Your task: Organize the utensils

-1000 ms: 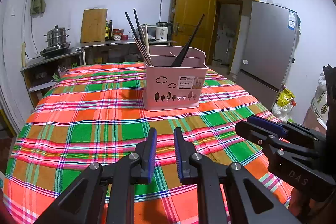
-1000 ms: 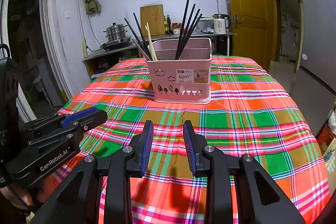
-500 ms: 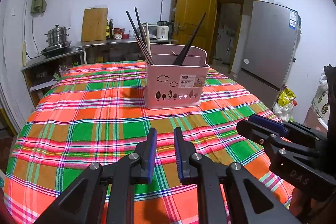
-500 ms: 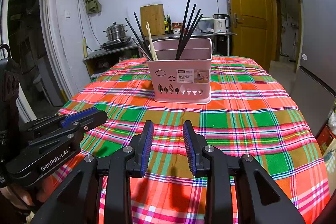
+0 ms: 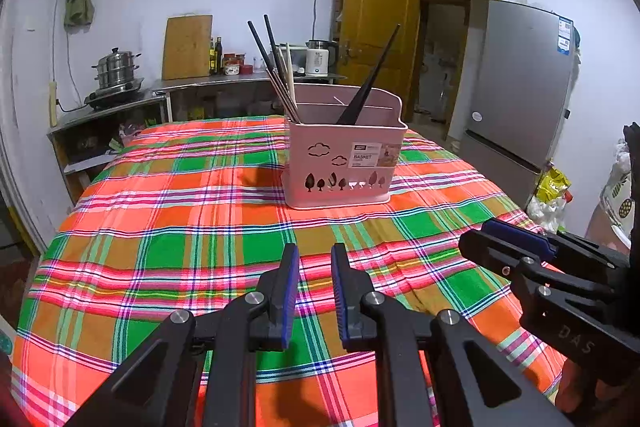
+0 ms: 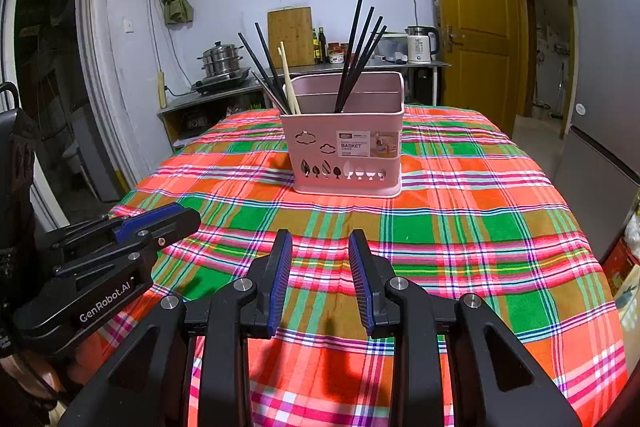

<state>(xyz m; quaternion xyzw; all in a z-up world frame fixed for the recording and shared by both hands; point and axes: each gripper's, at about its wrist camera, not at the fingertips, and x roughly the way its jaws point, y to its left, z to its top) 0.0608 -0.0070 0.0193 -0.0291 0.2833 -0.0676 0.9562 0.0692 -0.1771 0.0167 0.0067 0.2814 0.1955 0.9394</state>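
- We see almost no change against the earlier frames: both grippers and the pink basket sit where they were, only a slight shift of framing in the left wrist view
- Left gripper: narrow gap between its blue pads, nothing in it, hovering over the plaid cloth on the bench
- Right gripper: pads spread wider, also pinching nothing; each gripper shows at the edge of the other's view
- We count one basket, upright near the middle of the bench, well ahead of both grippers
- Left compartment: two black chopsticks, one pale chopstick, plus a few thin metallic ones we can't count
- Right compartment: four black chopsticks in the right wrist view; the left wrist view shows them bunched as one dark bundle
- Utensils all lean in the basket, none lying on the cloth
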